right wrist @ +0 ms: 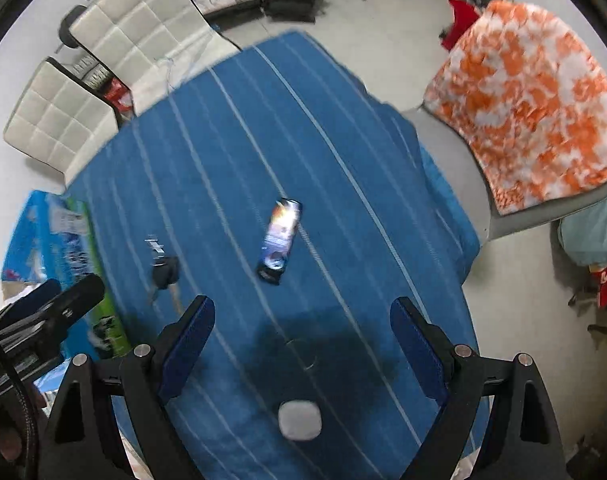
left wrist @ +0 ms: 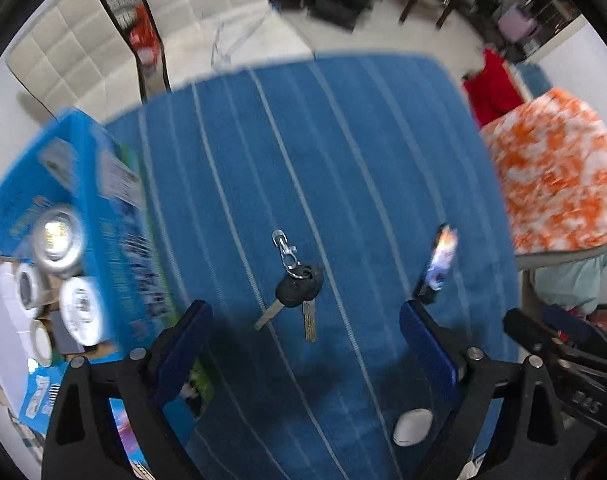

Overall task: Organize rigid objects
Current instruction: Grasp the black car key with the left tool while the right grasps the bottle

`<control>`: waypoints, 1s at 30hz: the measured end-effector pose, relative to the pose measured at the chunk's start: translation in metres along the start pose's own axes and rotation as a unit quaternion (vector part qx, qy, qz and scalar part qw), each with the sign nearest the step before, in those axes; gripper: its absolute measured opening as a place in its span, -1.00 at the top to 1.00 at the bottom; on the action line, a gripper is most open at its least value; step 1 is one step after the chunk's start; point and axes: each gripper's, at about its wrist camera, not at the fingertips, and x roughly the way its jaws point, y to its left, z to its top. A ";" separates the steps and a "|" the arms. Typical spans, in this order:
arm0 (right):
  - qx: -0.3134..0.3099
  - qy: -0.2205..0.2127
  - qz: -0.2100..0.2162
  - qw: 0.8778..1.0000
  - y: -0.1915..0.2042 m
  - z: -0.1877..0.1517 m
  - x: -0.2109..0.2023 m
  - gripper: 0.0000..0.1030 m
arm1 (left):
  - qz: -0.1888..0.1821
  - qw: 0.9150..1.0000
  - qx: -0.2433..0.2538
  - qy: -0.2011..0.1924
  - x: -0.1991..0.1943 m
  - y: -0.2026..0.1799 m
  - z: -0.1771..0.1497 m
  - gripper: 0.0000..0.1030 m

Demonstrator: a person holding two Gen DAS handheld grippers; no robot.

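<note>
Left wrist view: the left gripper (left wrist: 305,344) hangs over a blue striped cloth (left wrist: 343,140) spread on the bench, its 2 fingers (left wrist: 183,344) spread wide with nothing between them.
Keys: a bunch of keys (left wrist: 297,288) with a black fob and a silver clip lies flat on the cloth at 12 o'clock from the left fingers, just ahead of the tips and apart from them.
Lighter-shaped item: a slim dark item with a printed picture (left wrist: 439,264) lies at 1 o'clock, near the tip of that gripper's outer finger; whether it touches is hard to tell.
White pebble: a small white rounded object (left wrist: 412,426) sits on the cloth low at 5 o'clock, beside the finger's base.
Box: a blue printed carton (left wrist: 95,208) stands at 9 o'clock, holding shiny cans (left wrist: 59,240) and white rolls (left wrist: 81,310).
Right wrist view: the right gripper (right wrist: 302,336) hovers above the same cloth (right wrist: 263,140), its 2 fingers (right wrist: 417,344) held far apart and empty.
Printed item here: it (right wrist: 280,240) lies at 12 o'clock, well ahead of the tips.
Keys here: blurred, at 10 o'clock (right wrist: 164,272), between the printed item and the carton (right wrist: 59,236).
White pebble here: at 6 o'clock (right wrist: 299,420), low between the finger bases.
Surroundings: an orange and white blanket (right wrist: 535,100) at 2 o'clock, white quilted cushions (right wrist: 115,40) at 11 o'clock.
</note>
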 end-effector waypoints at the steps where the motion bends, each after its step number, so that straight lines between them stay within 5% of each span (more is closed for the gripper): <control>1: -0.002 0.006 0.001 1.000 0.000 0.003 0.008 -0.78 | 0.005 1.000 -0.003 0.011 0.012 -0.001 0.001 -0.85; 5: -0.016 0.023 0.002 1.000 0.001 0.012 0.033 -0.78 | 0.025 0.999 -0.011 0.046 0.053 -0.008 0.004 -0.84; 10: -0.014 0.036 0.007 0.999 -0.005 0.024 0.052 -0.78 | 0.015 0.995 -0.029 0.091 0.092 -0.010 0.005 -0.20; 15: 0.015 0.039 0.025 0.999 -0.006 0.037 0.070 -0.70 | 0.026 0.998 -0.037 0.046 0.076 -0.015 0.002 0.45; 23: 0.016 0.040 0.002 0.999 0.017 0.037 0.103 -0.06 | -0.018 0.995 -0.095 0.039 0.054 0.013 -0.006 0.52; 25: -0.017 0.034 -0.038 0.999 0.029 0.034 0.102 0.44 | -0.025 0.994 -0.102 0.038 0.049 0.015 -0.009 0.52; 30: -0.043 0.021 -0.058 0.997 0.037 0.026 0.098 0.49 | -0.027 0.995 -0.092 0.027 0.028 0.018 -0.015 0.52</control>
